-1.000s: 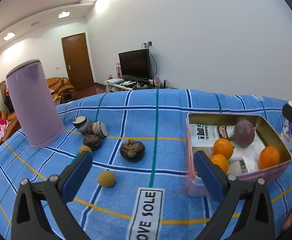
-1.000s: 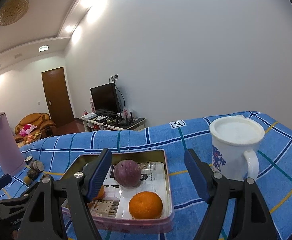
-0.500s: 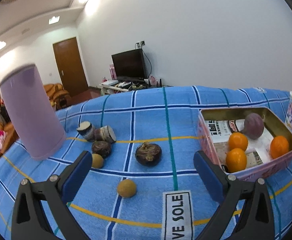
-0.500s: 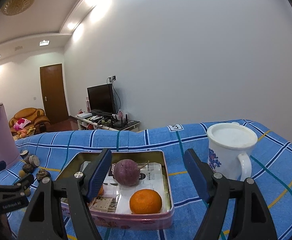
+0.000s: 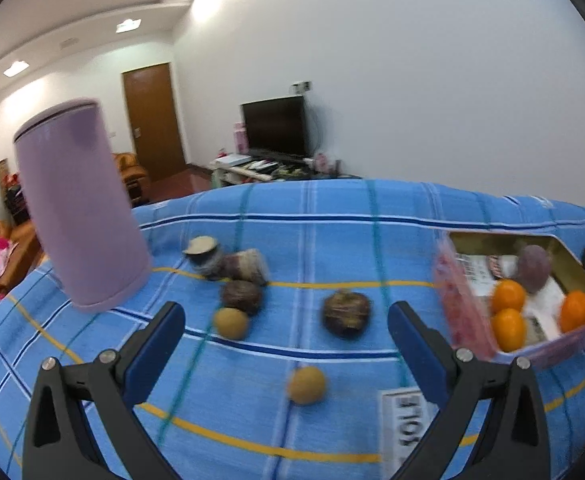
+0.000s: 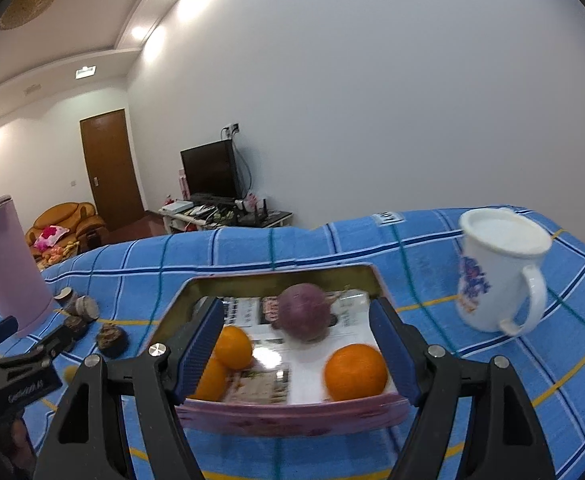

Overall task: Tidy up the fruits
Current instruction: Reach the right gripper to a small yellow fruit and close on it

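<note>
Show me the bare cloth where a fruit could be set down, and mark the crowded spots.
Free: the blue cloth behind the loose fruit, between the purple canister and the pink tin; also the strip between tin and white mug. Crowded: the dark fruit cluster beside the canister, and the tin's near half with three oranges.

Two matte black plastic hand-held grippers, left gripper (image 5: 286,334) and right gripper (image 6: 297,340). Angular forked arms on each, tapering forward into flat fingers faced with ribbed dark blue pads (image 6: 198,344). Round silver screw heads (image 5: 107,356) at the finger joints. Small white lettering, unreadable, along the left gripper's side in the right wrist view.
</note>
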The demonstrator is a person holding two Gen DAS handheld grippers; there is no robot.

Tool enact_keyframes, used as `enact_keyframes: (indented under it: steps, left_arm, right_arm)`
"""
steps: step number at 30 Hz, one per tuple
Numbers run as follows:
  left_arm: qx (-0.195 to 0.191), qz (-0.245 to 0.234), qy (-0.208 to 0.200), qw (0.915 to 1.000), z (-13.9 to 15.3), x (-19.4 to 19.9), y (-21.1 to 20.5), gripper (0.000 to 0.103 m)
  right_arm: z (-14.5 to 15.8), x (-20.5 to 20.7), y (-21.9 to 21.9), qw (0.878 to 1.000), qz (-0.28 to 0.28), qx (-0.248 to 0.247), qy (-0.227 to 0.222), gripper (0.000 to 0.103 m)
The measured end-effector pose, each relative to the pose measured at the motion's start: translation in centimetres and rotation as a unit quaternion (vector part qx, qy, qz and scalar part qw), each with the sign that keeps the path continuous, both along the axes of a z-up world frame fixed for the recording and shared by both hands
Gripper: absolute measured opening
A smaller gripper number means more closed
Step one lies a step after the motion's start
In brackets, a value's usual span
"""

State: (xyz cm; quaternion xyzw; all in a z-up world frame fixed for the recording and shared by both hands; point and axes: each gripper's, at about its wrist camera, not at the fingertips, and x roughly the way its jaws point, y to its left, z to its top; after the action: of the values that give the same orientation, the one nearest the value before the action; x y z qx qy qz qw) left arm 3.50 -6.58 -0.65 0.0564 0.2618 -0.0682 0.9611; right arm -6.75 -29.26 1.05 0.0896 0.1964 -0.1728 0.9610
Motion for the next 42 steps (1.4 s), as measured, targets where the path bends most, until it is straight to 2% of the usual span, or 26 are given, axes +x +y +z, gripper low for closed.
enact_keyframes:
  steps: [3,8,13,16,20,23,25,26,28,32,33,34,39,42]
  left_arm:
    - [-0.010,0.046,0.013,0.9988,0.1,1.7,2.4,0.103]
    - [-0.030,0.116,0.034,0.9922,0.0,4.1,6.7,0.103]
    - [0.003,0.171,0.035,0.9846,-0.4,5.6,9.3,0.103]
    - [0.016,0.189,0.041,0.9810,-0.8,6.0,10.2,0.103]
    - [0.043,0.210,0.038,0.9759,-1.0,6.3,11.2,0.103]
    - [0.044,0.215,0.045,0.9745,-1.3,6.5,11.6,0.103]
    - [0.044,0.217,0.047,0.9741,-1.3,6.7,11.7,0.103]
    - [0.045,0.218,0.047,0.9738,-1.3,6.8,11.8,0.103]
    - [0.048,0.219,0.046,0.9734,-1.3,6.8,11.7,0.103]
    - [0.051,0.219,0.044,0.9735,-1.2,6.9,11.6,0.103]
    - [0.051,0.218,0.043,0.9736,-1.2,6.9,11.6,0.103]
    - [0.051,0.217,0.042,0.9740,-1.2,6.9,11.5,0.103]
    - [0.041,0.200,0.036,0.9782,-1.0,6.5,11.1,0.103]
    - [0.022,0.169,0.018,0.9853,-0.5,5.9,10.4,0.103]
  right_arm:
    - [-0.2,0.8,1.6,1.000,0.017,0.004,0.004,0.076]
    - [-0.4,2.3,5.0,0.998,0.056,0.007,0.009,0.076]
    - [-0.7,3.9,8.1,0.995,0.101,0.009,0.025,0.076]
    - [-1.0,5.1,10.1,0.990,0.133,0.007,0.038,0.076]
    - [-1.7,7.3,13.0,0.978,0.193,0.013,0.073,0.076]
    - [-2.8,9.3,15.4,0.966,0.232,0.008,0.119,0.075]
    - [-3.3,10.4,16.5,0.958,0.250,0.014,0.141,0.050]
    - [-3.7,11.0,17.1,0.953,0.260,0.013,0.156,0.047]
    - [-4.6,12.2,18.4,0.943,0.275,0.008,0.188,0.045]
    - [-5.6,13.1,19.6,0.932,0.289,0.002,0.220,0.044]
    - [-5.9,13.2,19.6,0.930,0.288,0.003,0.230,0.034]
    - [-6.0,13.3,19.4,0.929,0.288,0.007,0.232,0.029]
    - [-5.9,12.4,17.9,0.932,0.289,0.032,0.218,0.029]
    - [-4.4,10.2,16.5,0.947,0.276,0.038,0.162,0.029]
